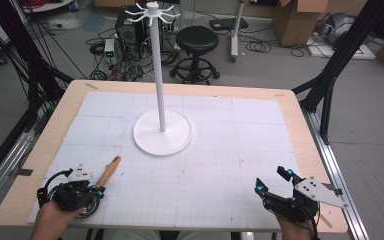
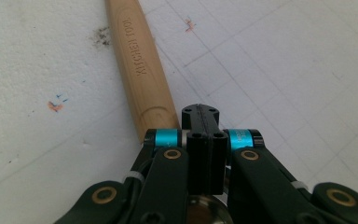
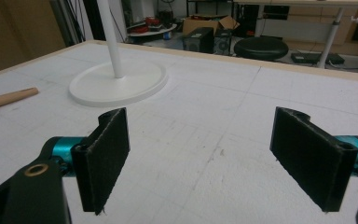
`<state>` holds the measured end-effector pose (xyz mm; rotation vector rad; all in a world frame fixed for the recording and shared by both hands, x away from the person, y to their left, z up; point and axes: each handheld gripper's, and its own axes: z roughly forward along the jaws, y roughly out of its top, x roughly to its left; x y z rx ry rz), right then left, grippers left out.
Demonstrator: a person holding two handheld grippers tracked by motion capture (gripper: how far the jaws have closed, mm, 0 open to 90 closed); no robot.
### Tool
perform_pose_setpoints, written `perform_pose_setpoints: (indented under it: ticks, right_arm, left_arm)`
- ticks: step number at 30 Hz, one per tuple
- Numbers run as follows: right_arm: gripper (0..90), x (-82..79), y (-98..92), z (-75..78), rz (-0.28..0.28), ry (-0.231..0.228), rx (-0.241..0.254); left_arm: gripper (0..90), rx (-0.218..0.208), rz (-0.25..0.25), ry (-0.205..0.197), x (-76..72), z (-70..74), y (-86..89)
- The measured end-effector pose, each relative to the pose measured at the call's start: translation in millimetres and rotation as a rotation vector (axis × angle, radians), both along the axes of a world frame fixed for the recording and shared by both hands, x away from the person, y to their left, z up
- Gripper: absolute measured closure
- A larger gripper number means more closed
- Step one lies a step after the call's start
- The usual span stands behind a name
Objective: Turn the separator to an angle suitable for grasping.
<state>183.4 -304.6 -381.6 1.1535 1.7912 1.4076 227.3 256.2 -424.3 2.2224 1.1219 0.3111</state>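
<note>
The left gripper [image 1: 99,191] sits at about 7 o'clock on the worktop [image 1: 45,145], near its front edge, held in the person's left hand [image 1: 55,215]. In the left gripper view its fingers [image 2: 200,135] are pressed together with nothing between them. A wooden handle [image 1: 108,171] lies on the white gridded mat [image 1: 230,150] just beside them, running from the gripper toward 1 o'clock in the high view. In the left gripper view the handle [image 2: 142,70] lies to the left of the closed fingers, its rounded butt end next to the left finger's teal collar, and the words "KITCHEN TOOL" are stamped along it. Whether the fingers touch the wood I cannot tell. A round metal part shows under the gripper, too hidden to identify.

The right gripper [image 1: 274,181] rests at about 5 o'clock, also near the front edge, well apart from the handle. In the right gripper view its fingers [image 3: 103,158] stand wide apart, with bare mat between them.

A white stand [image 1: 161,131], a round base with a tall upright pole and hooked arms at the top, stands at the mat's centre, toward 12 o'clock from both grippers. In the right gripper view, the handle's tip [image 3: 9,99] lies at the left edge, to the left of the stand's base [image 3: 116,86].
</note>
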Motion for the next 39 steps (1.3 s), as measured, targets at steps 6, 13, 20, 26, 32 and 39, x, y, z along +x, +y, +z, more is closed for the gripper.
perform_pose_setpoints:
  ticks: [6,13,20,26,32,39]
  right_arm:
    - [18.7,0.3,0.3,-0.2,-0.002,0.001,0.0]
    - [18.8,0.5,2.0,-0.4,0.0,0.007,-0.005]
    - [18.7,1.4,0.8,-1.3,-0.003,0.008,-0.005]
    - [18.7,0.8,2.0,-0.6,0.001,0.007,-0.006]
    - [18.7,1.3,1.3,-1.0,0.001,0.007,-0.006]
    - [18.7,0.7,0.3,-0.5,0.0,0.006,0.0]
  left_arm:
    - [88.6,-0.173,0.094,-0.1,0.1,11.3,11.9]
    - [89.2,-0.178,0.221,-0.065,42.1,-0.3,23.5]
    - [89.4,-0.149,0.201,-0.012,55.9,-11.8,12.7]
    - [89.4,-0.141,0.146,-0.012,54.6,-11.0,5.7]
    - [89.5,-0.155,0.101,-0.039,52.8,-4.0,2.8]
    - [87.5,-0.248,0.123,-0.142,34.4,14.6,14.2]
